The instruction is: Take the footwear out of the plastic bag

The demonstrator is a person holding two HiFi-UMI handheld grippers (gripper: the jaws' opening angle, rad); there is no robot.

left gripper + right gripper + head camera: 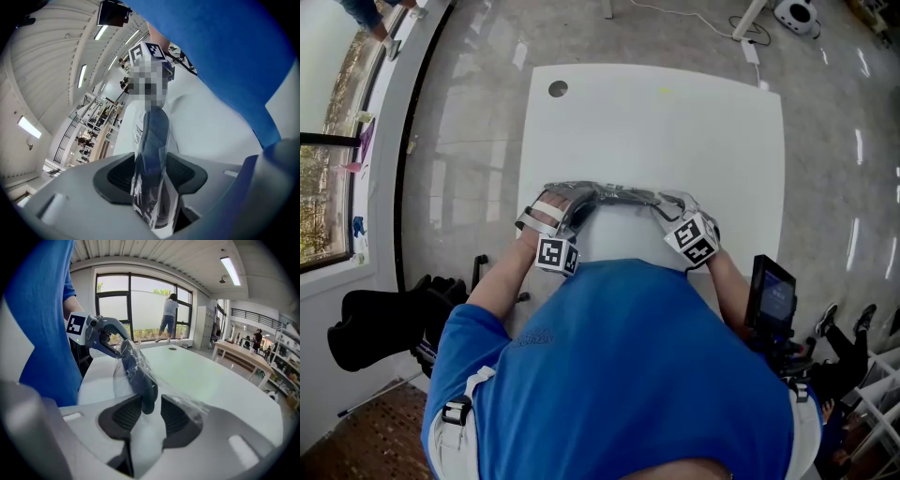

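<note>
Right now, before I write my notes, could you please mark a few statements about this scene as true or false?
1. The footwear is inside the plastic bag. True.
2. The table is black. False: it is white.
3. The left gripper is closed on the plastic bag. True.
4. The person's shirt is red. False: it is blue.
5. The plastic bag is at the table's far edge. False: it is at the near edge, close to the person.
</note>
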